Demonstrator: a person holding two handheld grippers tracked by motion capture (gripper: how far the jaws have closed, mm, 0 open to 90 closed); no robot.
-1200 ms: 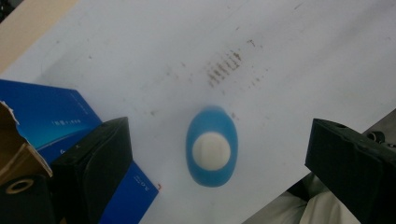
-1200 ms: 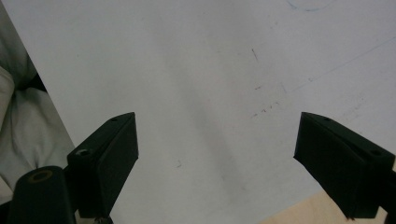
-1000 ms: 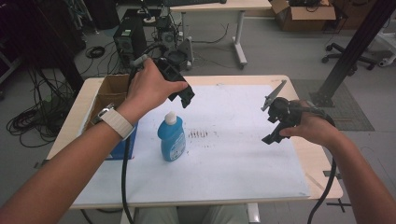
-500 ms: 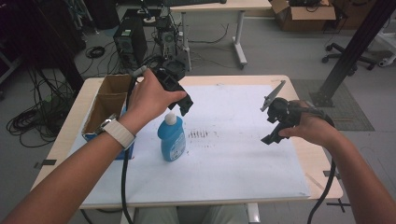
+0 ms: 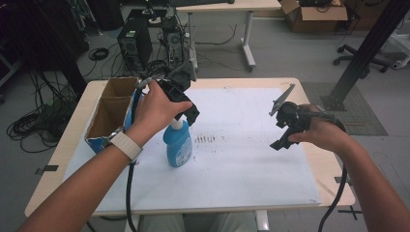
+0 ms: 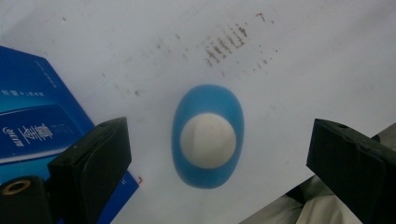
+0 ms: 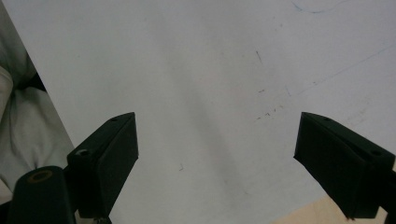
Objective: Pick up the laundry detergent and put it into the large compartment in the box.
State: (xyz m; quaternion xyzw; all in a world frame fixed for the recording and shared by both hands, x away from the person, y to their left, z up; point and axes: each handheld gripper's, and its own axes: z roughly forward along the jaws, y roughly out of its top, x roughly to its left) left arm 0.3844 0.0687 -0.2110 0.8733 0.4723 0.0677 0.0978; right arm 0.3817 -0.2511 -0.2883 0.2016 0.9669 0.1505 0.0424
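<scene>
A blue bottle [image 5: 177, 143] with a white cap [image 6: 208, 140] stands upright on the white sheet [image 5: 241, 159], left of centre. My left gripper [image 5: 186, 108] hangs directly above it, pointing down, open; in the left gripper view the bottle [image 6: 208, 135] sits between the two wide-apart jaws, apart from both. My right gripper [image 5: 283, 128] is held over the right part of the sheet, open, with nothing between its jaws; under it lies bare white sheet [image 7: 210, 84].
An open cardboard box with blue sides [image 5: 109, 116] stands at the table's left, close beside the bottle; its blue side [image 6: 32, 121] is next to my left jaw. Dark smudges [image 5: 205, 139] mark the sheet near the bottle. The table's front edge [image 5: 193, 210] is near.
My left hand and gripper have come slightly down and right, over the bottle's cap. The right gripper has hardly moved.
</scene>
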